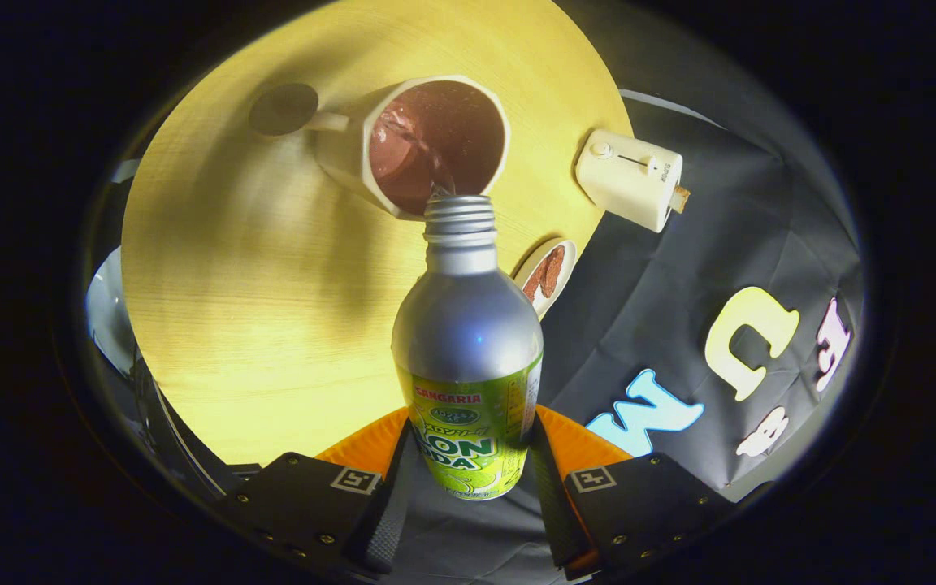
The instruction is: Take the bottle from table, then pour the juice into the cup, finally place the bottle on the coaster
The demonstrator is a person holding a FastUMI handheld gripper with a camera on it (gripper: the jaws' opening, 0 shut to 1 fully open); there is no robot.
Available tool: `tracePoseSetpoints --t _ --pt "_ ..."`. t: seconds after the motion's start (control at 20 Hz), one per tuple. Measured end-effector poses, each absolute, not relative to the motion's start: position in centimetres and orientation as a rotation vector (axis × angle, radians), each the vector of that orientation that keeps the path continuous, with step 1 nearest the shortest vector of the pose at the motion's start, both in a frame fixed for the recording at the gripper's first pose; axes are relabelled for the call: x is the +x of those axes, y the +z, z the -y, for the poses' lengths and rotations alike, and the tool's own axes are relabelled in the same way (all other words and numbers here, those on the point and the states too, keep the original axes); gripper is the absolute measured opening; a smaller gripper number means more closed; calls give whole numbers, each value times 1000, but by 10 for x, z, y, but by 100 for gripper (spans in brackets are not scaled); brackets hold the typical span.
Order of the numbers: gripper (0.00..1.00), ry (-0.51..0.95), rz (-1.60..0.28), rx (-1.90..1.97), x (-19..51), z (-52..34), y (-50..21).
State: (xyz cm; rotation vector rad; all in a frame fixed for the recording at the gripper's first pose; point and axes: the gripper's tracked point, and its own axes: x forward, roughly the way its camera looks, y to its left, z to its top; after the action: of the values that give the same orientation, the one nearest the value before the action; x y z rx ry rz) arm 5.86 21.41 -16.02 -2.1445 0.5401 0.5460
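Observation:
A silver aluminium bottle [468, 341] with a green label is held between my two fingers, tipped forward with its open threaded neck over the cup. My gripper [468, 479] is shut on the bottle's lower body, both fingers [391, 504] pressing its sides. A clear stream runs from the neck into the white mug [435, 142], whose dark brown inside holds liquid. The mug stands on the round wooden table [257, 325], just ahead of the bottle's mouth. Left of the mug's handle lies a dark round coaster [283, 108].
A cream box-shaped appliance [630, 177] with a knob stands near the table's rim, right of the mug. A small white plate [547, 275] with brown pieces sits at the table edge beside the bottle's shoulder. Black cloth hangs beyond the table on the right.

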Motion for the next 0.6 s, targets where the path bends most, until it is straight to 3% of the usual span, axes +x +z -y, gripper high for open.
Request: tracePoseSetpoints --t 0.6 --pt "70 524 -547 -2265 64 -218 -146"
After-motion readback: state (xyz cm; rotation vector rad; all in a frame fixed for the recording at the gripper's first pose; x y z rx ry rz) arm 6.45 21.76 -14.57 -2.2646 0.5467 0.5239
